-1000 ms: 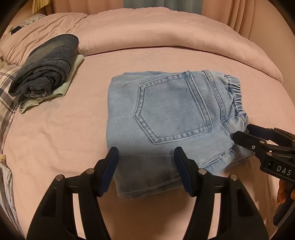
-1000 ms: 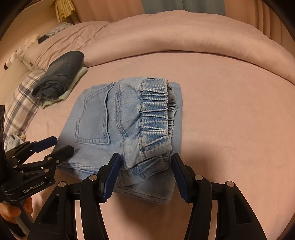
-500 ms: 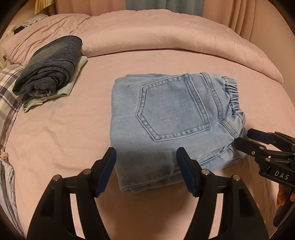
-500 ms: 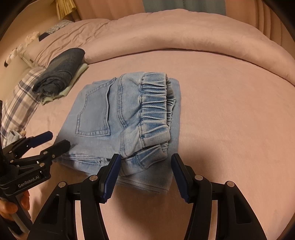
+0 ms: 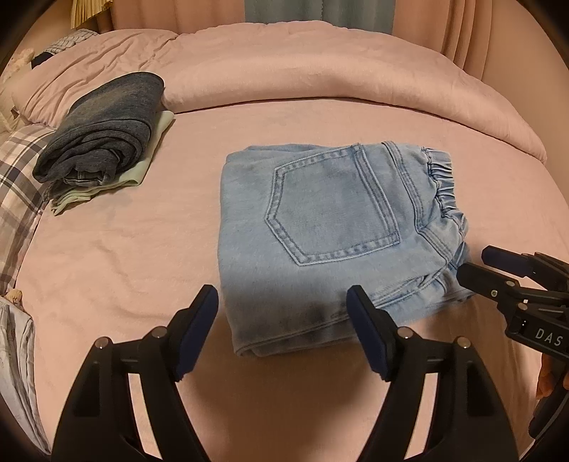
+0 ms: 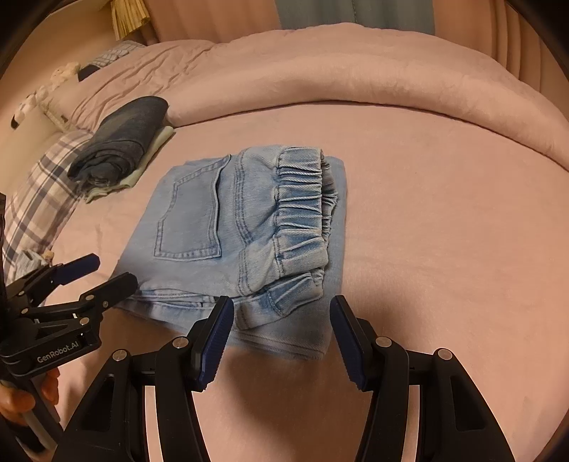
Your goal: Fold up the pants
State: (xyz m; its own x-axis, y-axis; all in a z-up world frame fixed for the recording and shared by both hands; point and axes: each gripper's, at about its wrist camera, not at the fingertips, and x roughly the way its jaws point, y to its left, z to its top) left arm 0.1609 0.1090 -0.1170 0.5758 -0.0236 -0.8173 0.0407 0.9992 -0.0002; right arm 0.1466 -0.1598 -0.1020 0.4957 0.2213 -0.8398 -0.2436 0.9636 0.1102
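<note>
Left wrist view: folded pants (image 5: 320, 227) on bed (image 5: 124, 270); left claw (image 5: 282, 328) just widening, empty; right claw (image 6: 281, 332) agape, empty

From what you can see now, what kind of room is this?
Most likely a bedroom: the folded light jeans lie on a bed with a pink sheet, a pink duvet behind, curtains beyond.

A bed (image 5: 320, 121) covered in a pink sheet. Folded light-blue denim pants (image 5: 320, 227) lie flat near its middle. To the left, dark folded jeans (image 5: 103, 131) rest on a pale green garment (image 5: 142, 170). A bunched pink duvet (image 5: 320, 67) lies behind.
</note>
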